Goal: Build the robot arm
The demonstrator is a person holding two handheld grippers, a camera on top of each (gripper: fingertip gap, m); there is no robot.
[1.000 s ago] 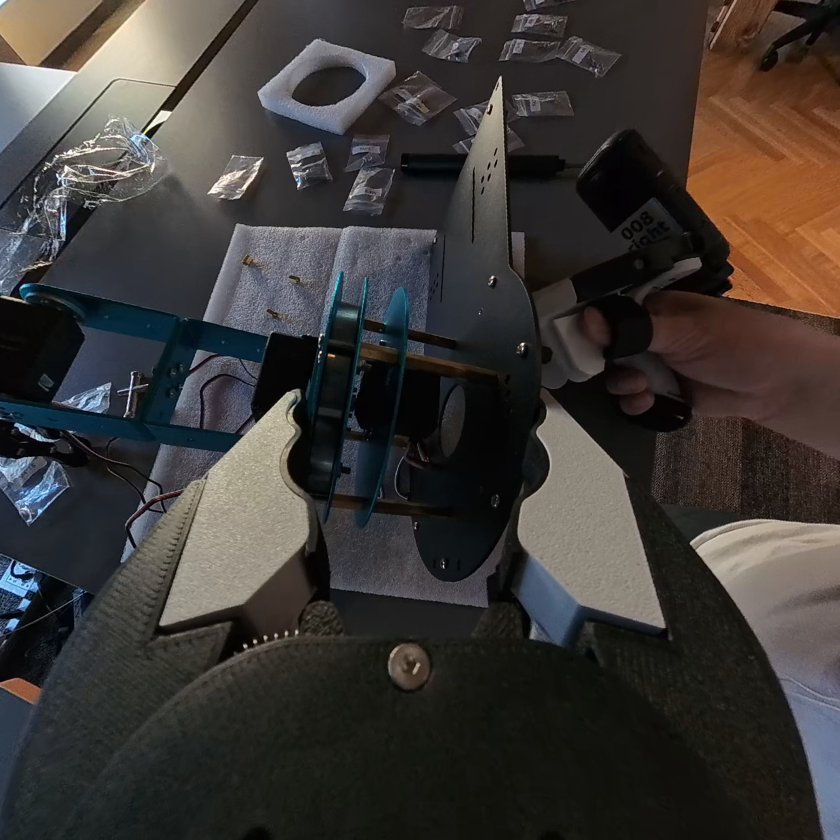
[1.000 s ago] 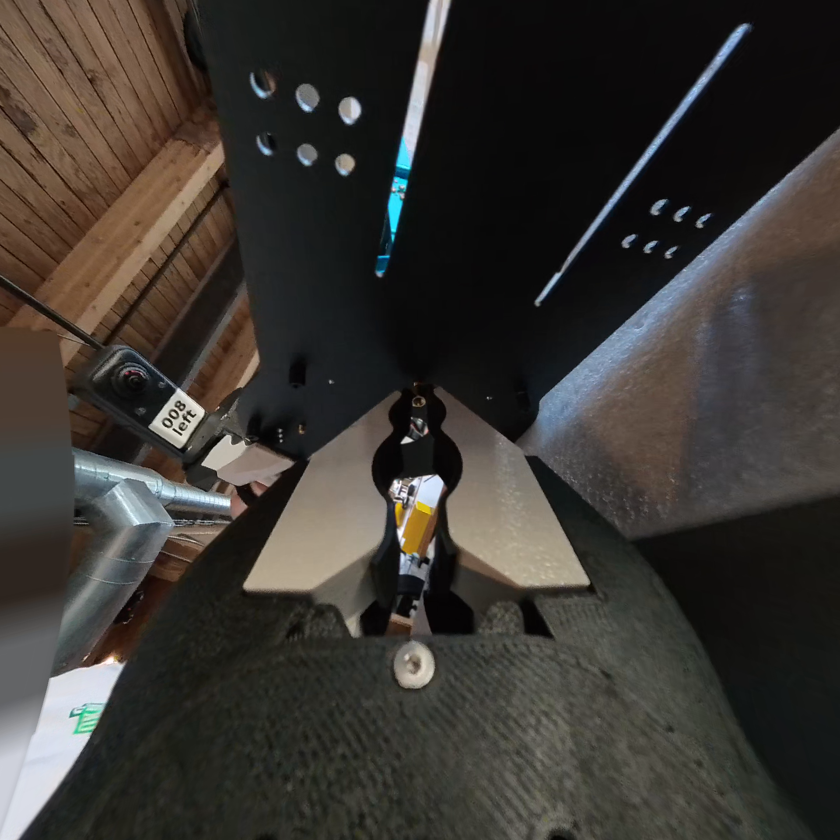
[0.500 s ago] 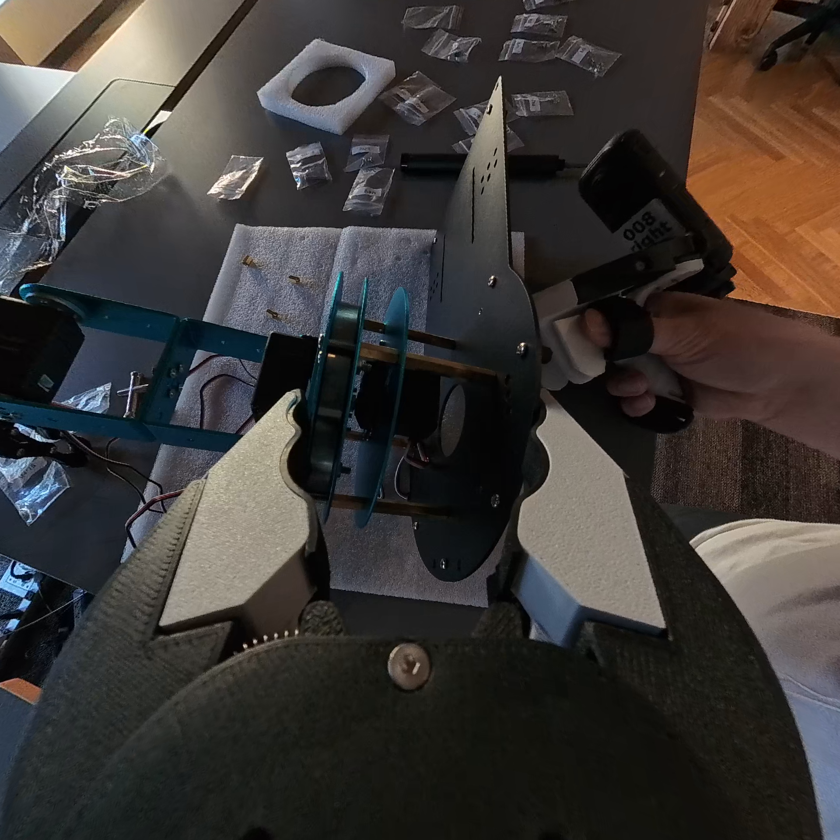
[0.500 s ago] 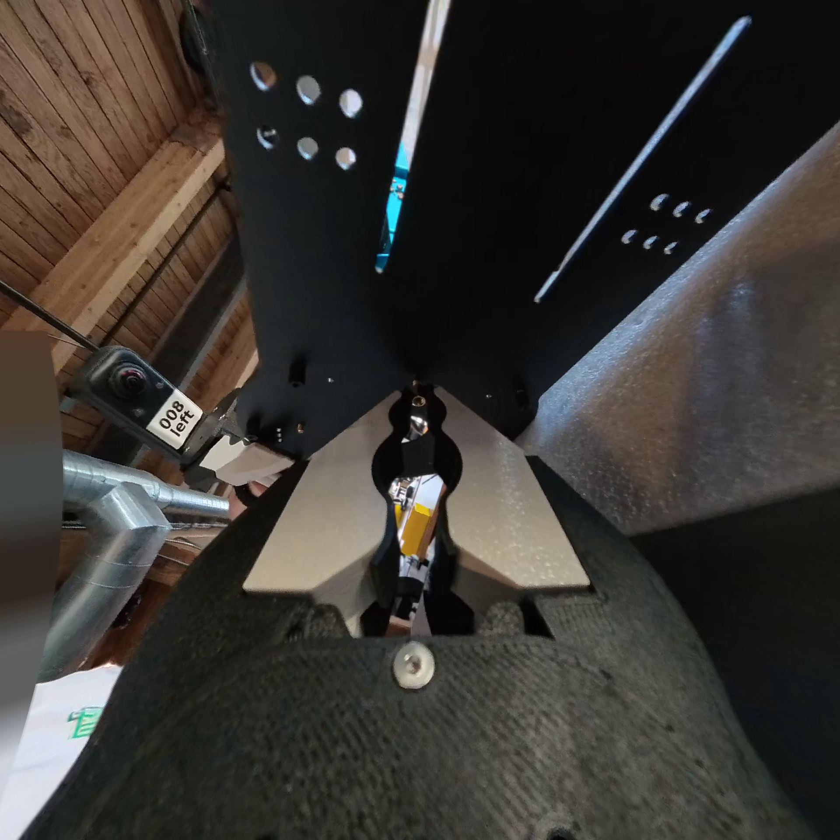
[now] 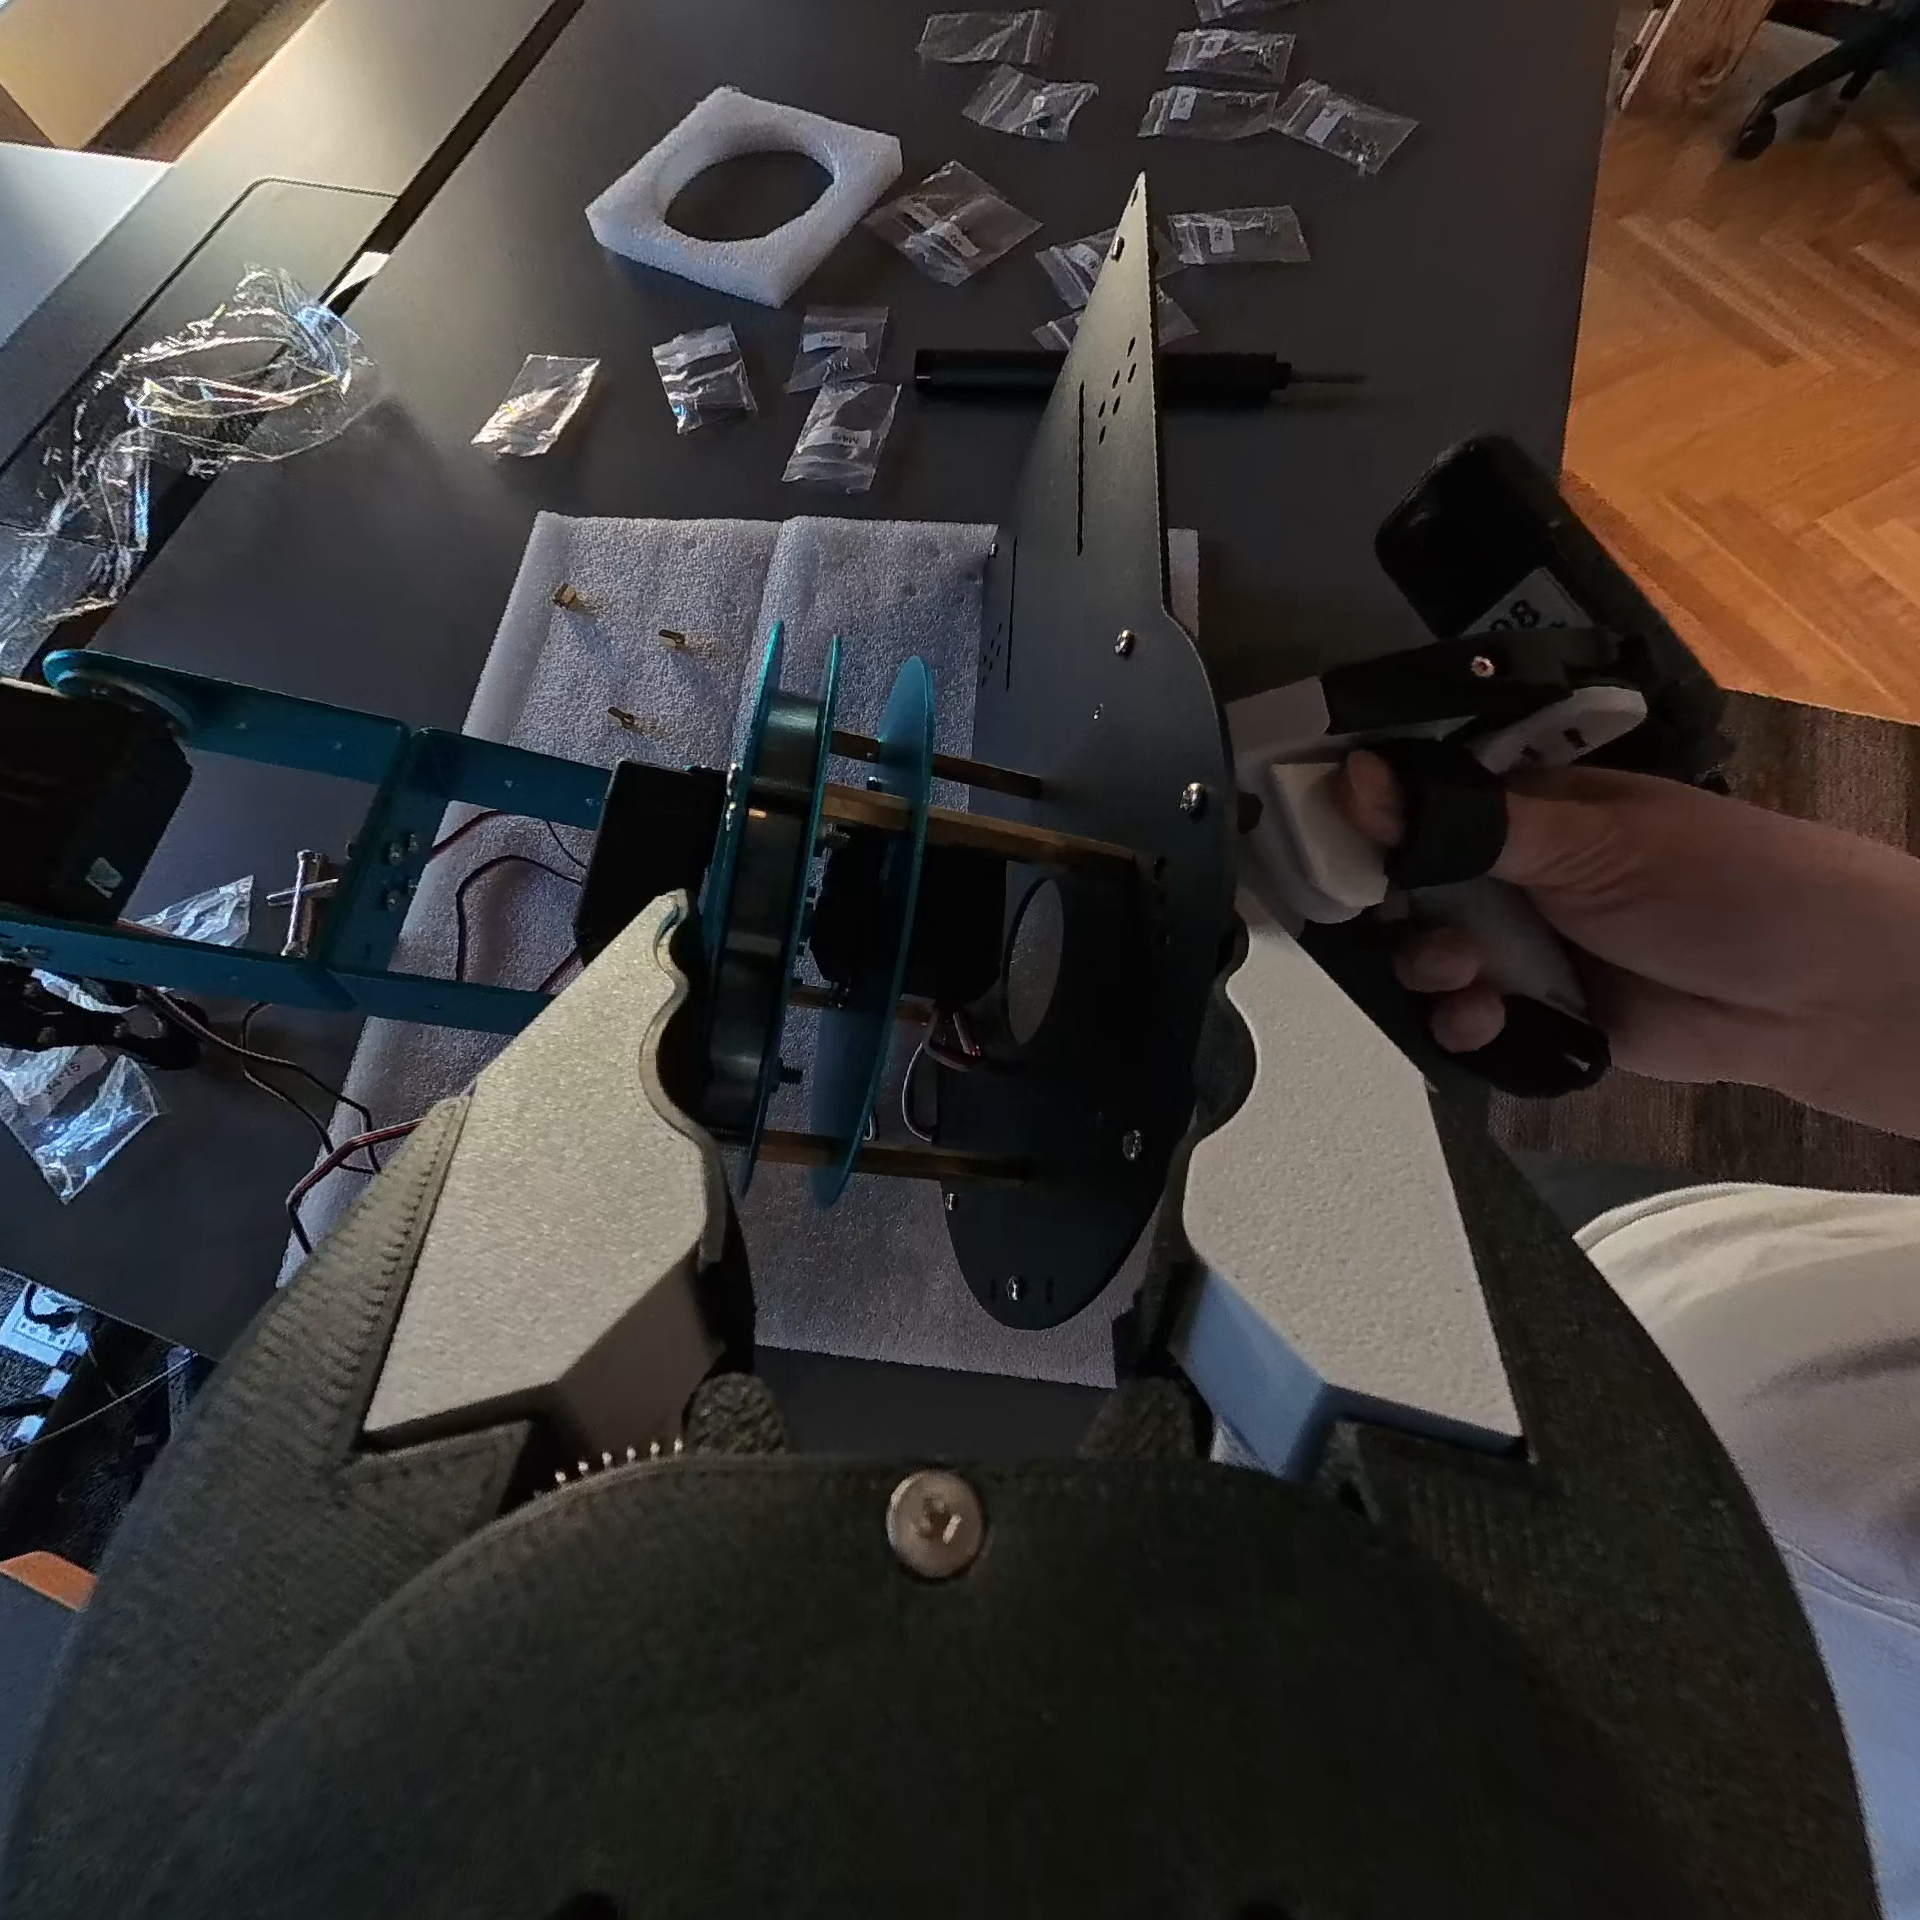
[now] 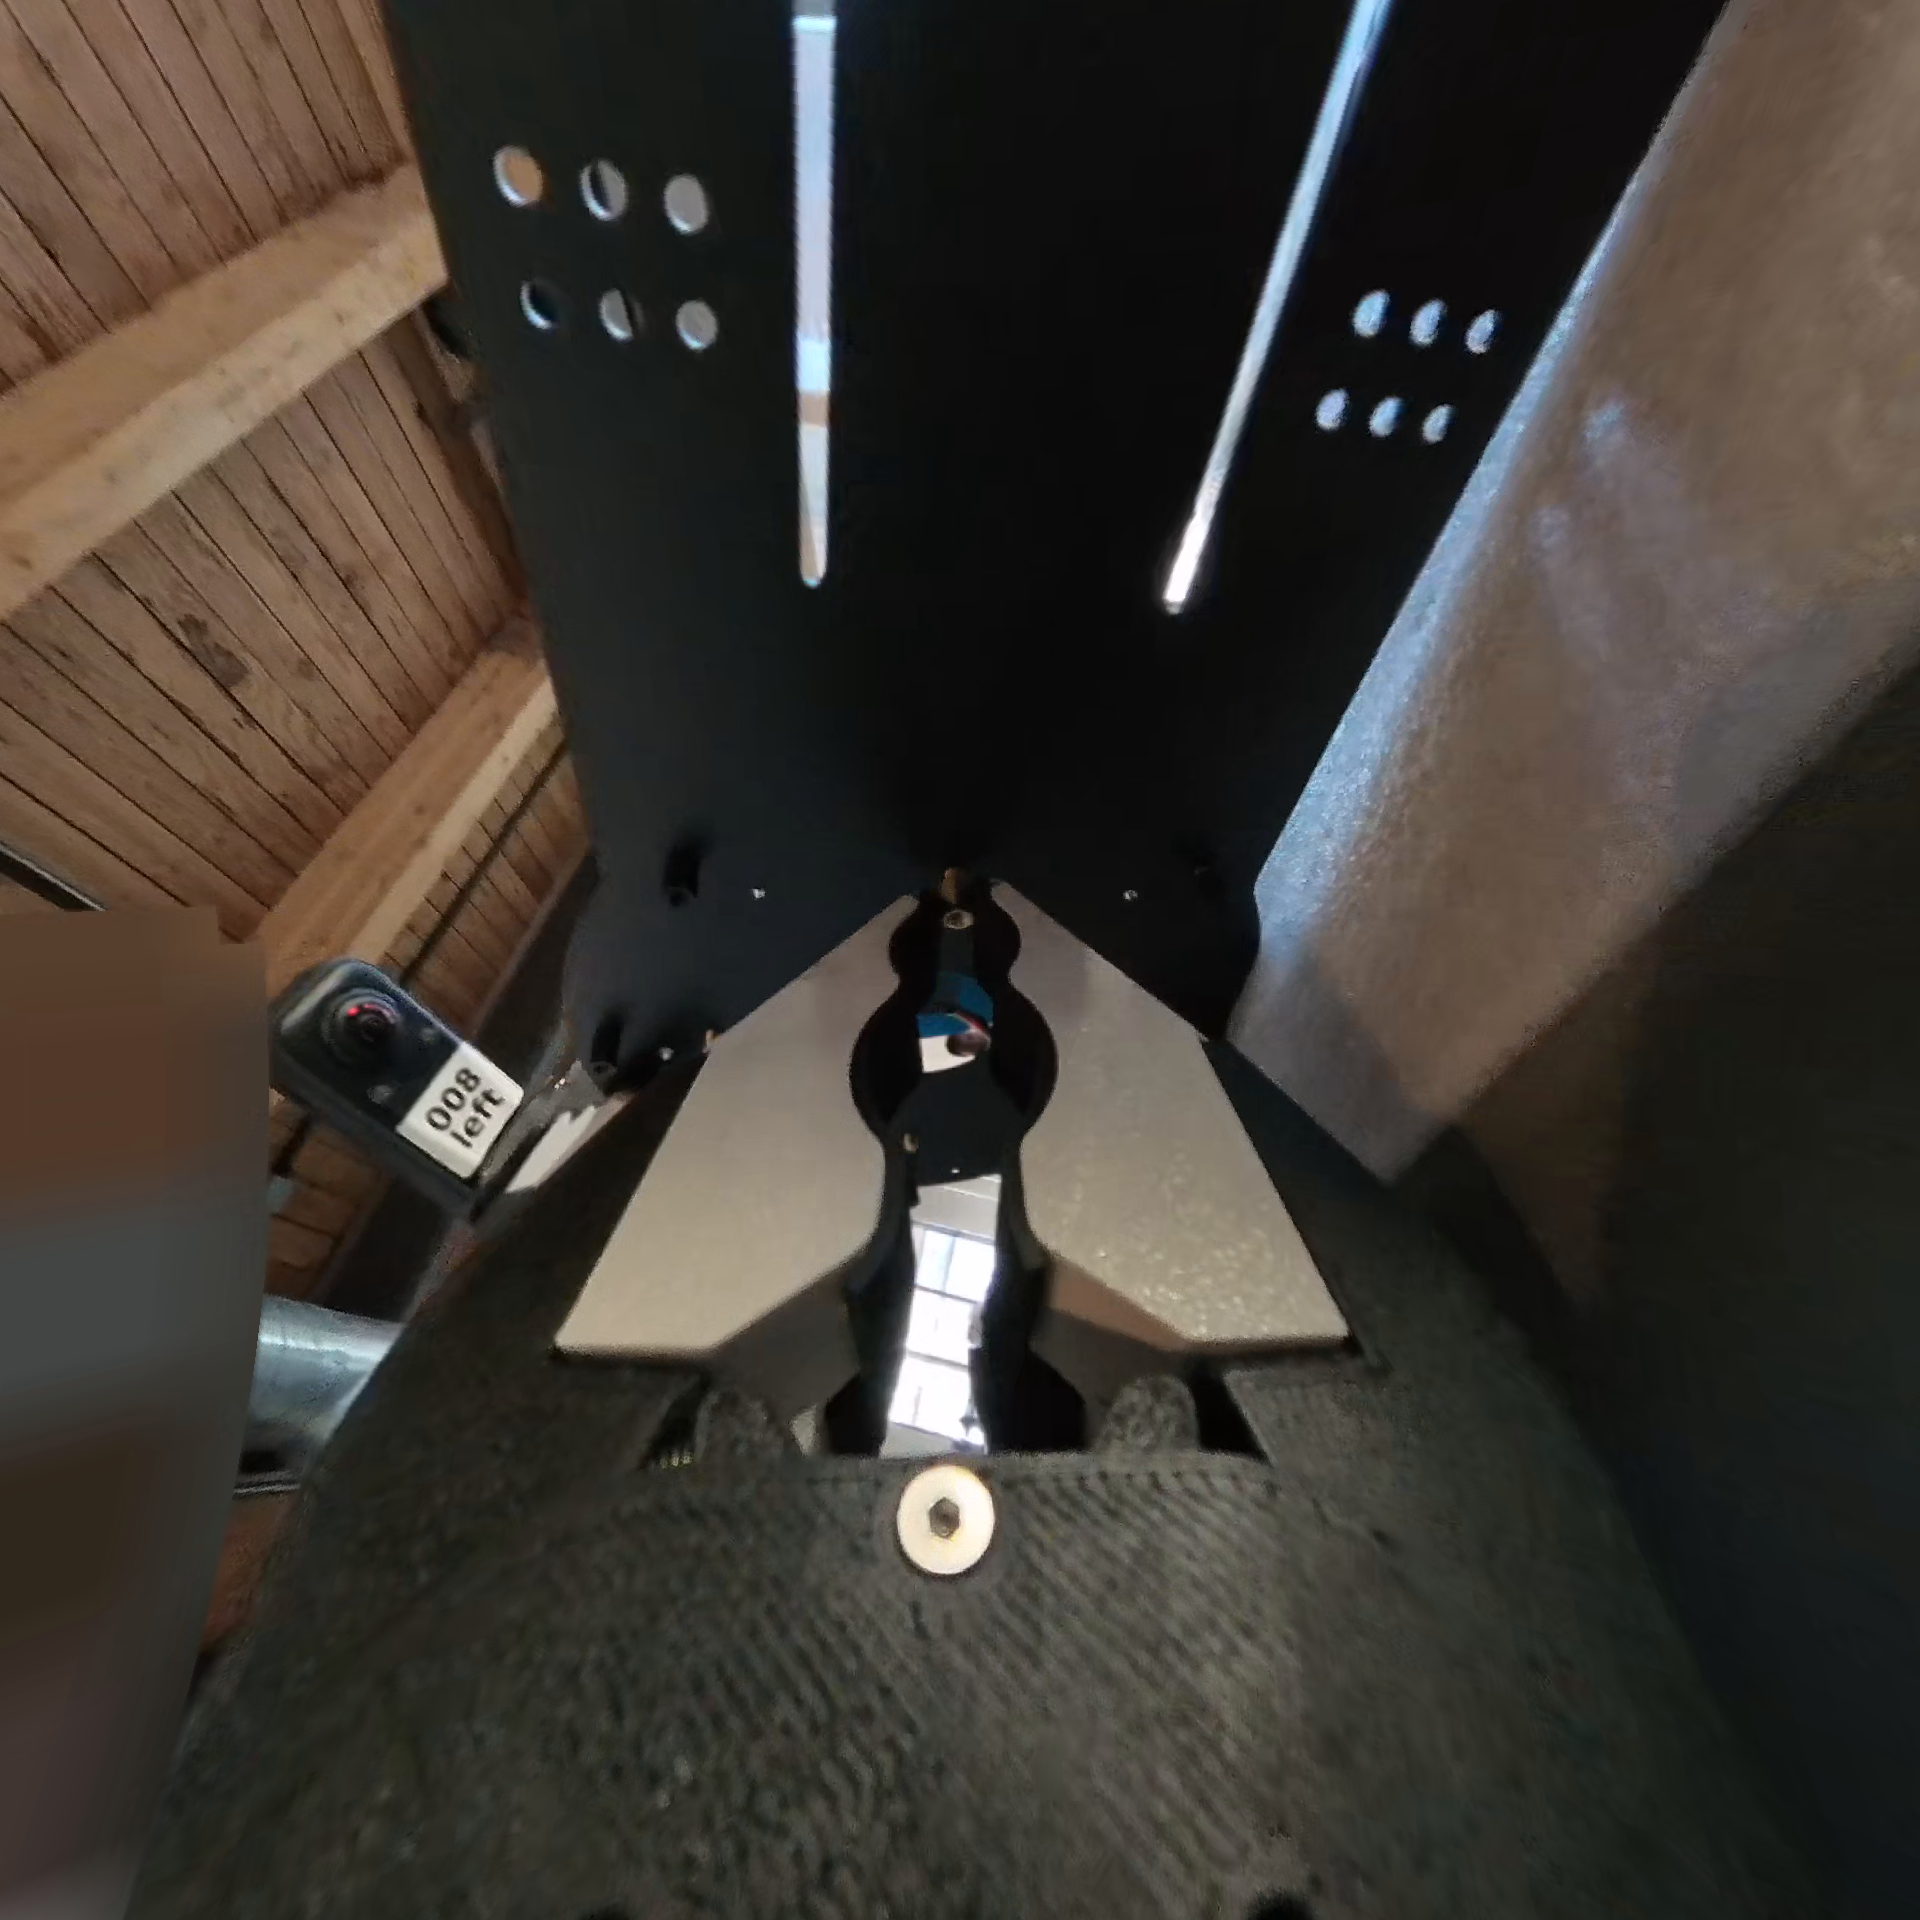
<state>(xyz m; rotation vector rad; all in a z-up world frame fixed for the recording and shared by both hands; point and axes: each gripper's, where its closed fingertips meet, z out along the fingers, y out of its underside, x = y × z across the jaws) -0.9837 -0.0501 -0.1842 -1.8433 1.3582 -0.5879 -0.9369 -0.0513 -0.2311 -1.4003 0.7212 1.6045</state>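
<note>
Black metal base plate [image 5: 1127, 790] with teal discs [image 5: 774, 894] sits clamped between my left gripper [image 5: 956, 1029] fingers above white foam sheet [image 5: 665, 623] on dark table [image 5: 416, 499]; my right gripper [image 6: 954, 914], tips nearly closed, pinches a small brass standoff [image 6: 951, 902] against it. Herringbone wood floor [image 5: 1756, 343] lies beyond.

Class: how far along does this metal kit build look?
Done: teal discs joined to the black plate by brass standoffs. In hand: left gripper clamps this assembly; right gripper pinches a small brass part at the plate. Left: three loose standoffs on the foam pad, parts bags.
</note>
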